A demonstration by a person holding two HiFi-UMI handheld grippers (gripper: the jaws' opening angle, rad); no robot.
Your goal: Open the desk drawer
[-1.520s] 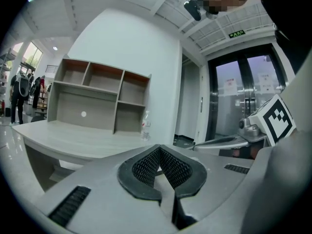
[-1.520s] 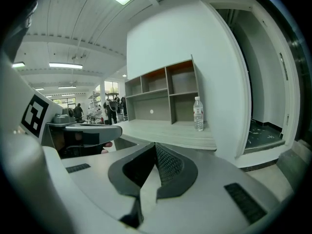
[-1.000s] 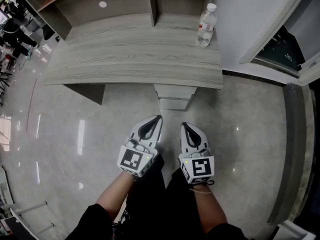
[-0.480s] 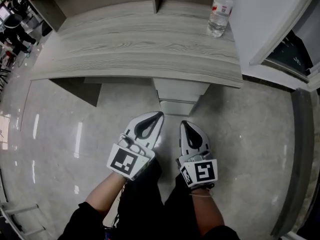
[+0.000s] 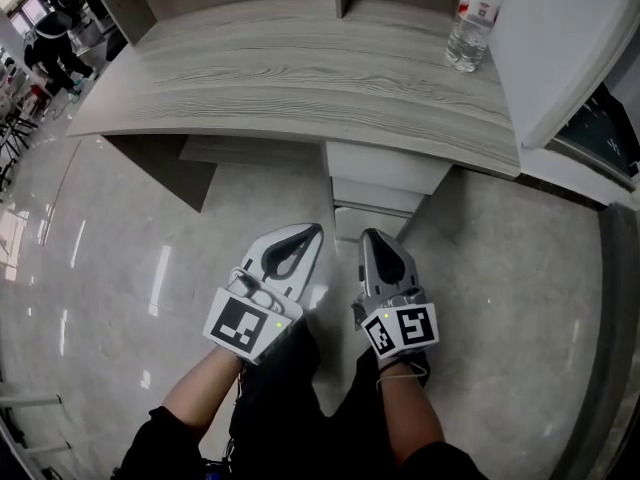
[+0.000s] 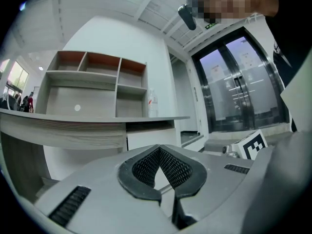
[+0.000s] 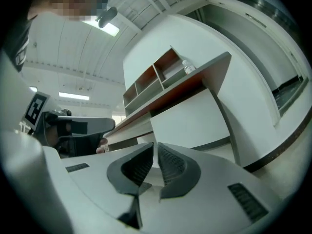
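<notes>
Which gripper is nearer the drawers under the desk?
Right. The right gripper sits just short of the drawers, in line with them; the left gripper is off to their left.

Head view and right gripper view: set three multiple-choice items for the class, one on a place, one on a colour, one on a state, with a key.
1. Where does the water bottle stand? A on the floor; B on the desk's right end; C in a shelf compartment.
2. What colour is the drawer unit under the desk? A black; B red; C white.
3. How is the right gripper? A shut and empty; B wide open; C shut on a handle.
Key: B, the bottle stands on the top near its right edge; C, its fronts are white; A, the jaws meet with nothing between them.
</notes>
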